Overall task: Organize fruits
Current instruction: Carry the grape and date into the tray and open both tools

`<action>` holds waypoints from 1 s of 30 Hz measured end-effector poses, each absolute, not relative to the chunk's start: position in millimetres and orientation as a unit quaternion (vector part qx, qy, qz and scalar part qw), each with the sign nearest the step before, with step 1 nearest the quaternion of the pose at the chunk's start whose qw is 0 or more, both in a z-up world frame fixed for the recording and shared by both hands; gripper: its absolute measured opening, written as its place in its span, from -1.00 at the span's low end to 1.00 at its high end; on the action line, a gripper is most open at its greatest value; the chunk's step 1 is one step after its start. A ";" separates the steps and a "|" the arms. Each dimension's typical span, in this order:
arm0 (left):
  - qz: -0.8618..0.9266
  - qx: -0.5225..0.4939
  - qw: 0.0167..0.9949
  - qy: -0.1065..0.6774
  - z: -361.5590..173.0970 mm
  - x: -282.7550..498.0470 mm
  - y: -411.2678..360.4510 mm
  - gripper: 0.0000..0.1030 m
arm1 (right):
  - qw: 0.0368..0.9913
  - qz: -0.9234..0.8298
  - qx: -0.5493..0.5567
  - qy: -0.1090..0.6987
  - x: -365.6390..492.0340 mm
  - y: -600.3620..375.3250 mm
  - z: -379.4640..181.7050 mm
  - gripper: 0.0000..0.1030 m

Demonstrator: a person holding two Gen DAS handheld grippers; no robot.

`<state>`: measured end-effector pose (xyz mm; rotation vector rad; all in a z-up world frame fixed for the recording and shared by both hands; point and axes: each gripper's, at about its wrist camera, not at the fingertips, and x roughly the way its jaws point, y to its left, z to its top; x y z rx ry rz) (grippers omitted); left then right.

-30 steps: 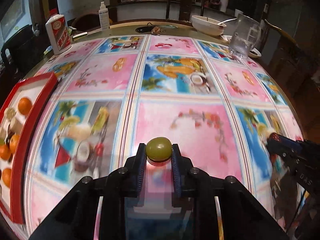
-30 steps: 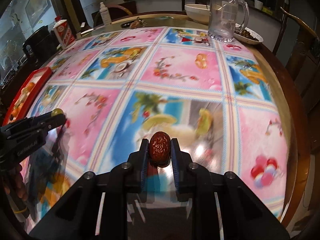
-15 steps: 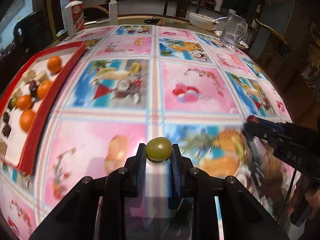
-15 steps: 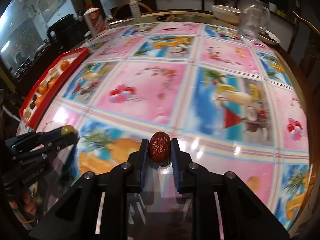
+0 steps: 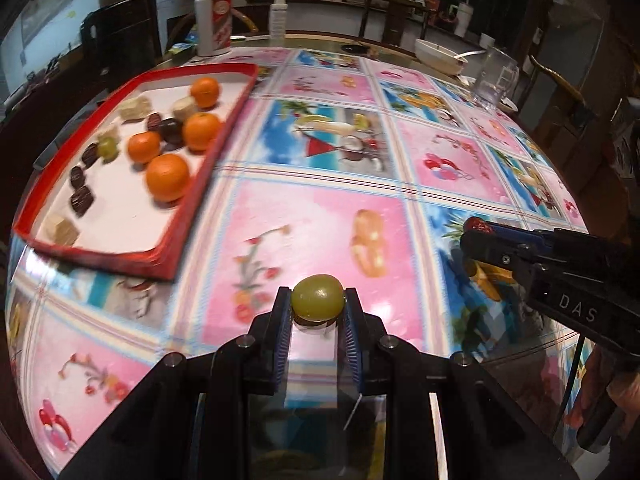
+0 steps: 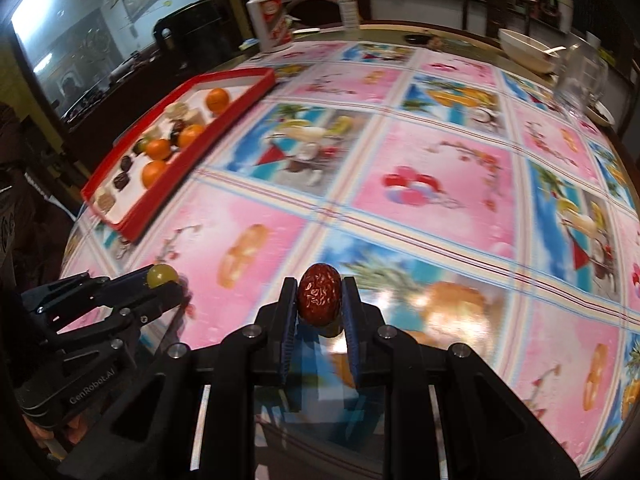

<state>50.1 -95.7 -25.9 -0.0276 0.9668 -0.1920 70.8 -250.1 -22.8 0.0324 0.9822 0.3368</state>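
Left wrist view: the left tongs (image 5: 318, 308) are clenched on a green grape (image 5: 318, 302), held at bottom centre of the frame, above the bench (image 5: 312, 220). The red tray (image 5: 188, 216) lies up-left of the tongs, its long axis running from lower left to upper centre; inside are oranges (image 5: 167, 177), one more grape, dark dates and pale blocks. The right tongs (image 5: 474, 236) enter from the right edge w/ a red date tip just visible.

Right wrist view: the right tongs (image 6: 319, 300) grip a wrinkled red date (image 6: 319, 299), long axis upright, at bottom centre. The tray (image 6: 160, 212) is far in the upper left, well apart. The left tongs (image 6: 160, 280) w/ the grape (image 6: 161, 275) sit at lower left, between this camera and the tray.

So, in my judgement, the left side is nearer to the tray & should go first, moving up-left over the red rim; the right must cross more bench.

Only the left view shows free white floor in the tray's near part, a likely drop spot. Only the right view shows the date whole.
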 end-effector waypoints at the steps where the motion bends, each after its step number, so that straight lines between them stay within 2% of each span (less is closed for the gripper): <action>1: -0.089 -0.016 0.882 0.463 -25.3 48.9 -90.8 -0.53 | 0.868 0.165 0.013 0.469 71.3 -243.1 -21.8 -0.54; 30: 0.021 -0.081 0.896 0.436 -1.5 54.5 44.8 -0.52 | 0.846 0.289 -0.047 0.447 85.7 -84.4 11.1 -0.54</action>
